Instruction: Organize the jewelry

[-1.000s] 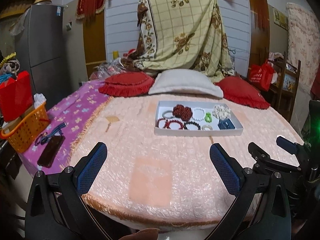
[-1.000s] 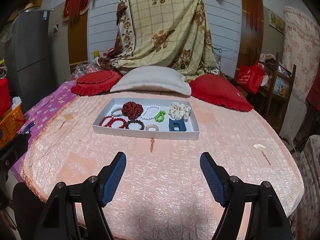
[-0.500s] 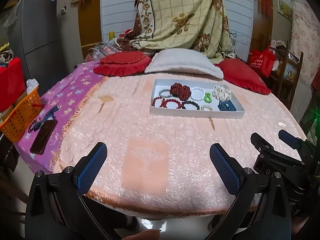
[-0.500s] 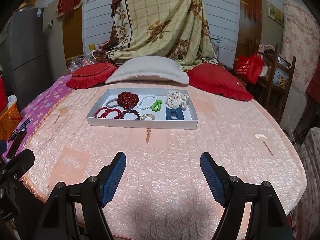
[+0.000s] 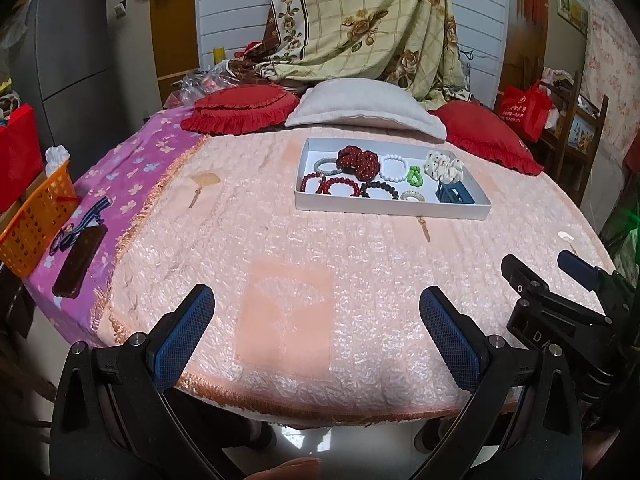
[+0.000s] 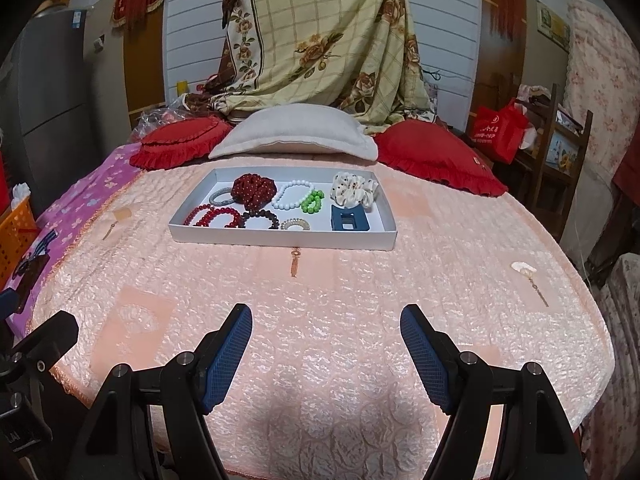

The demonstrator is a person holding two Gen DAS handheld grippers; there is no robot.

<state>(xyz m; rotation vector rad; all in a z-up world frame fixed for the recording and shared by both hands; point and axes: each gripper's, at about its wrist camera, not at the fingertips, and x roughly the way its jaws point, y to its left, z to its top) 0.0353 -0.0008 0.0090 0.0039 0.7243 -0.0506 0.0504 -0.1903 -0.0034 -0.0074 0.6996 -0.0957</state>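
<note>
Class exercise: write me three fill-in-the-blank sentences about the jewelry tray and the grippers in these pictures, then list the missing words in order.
1. The jewelry lies in a shallow white ____.
2. The small bracelet beside the white bead bracelet is ____ in colour.
3. The right gripper has its jaws ____ and holds nothing.

Missing words: tray; green; open

Not much here can be read. The right gripper point(image 5: 552, 280), seen from the left camera, has white letters on its black body that look like "DA". The left gripper point(image 6: 24, 368), seen from the right camera, has letters like "LAI" on it. The red bag point(image 6: 500, 128) has white writing and a round sign, too small to read. The fridge point(image 5: 72, 40) has a blue sticker, also too small.
</note>
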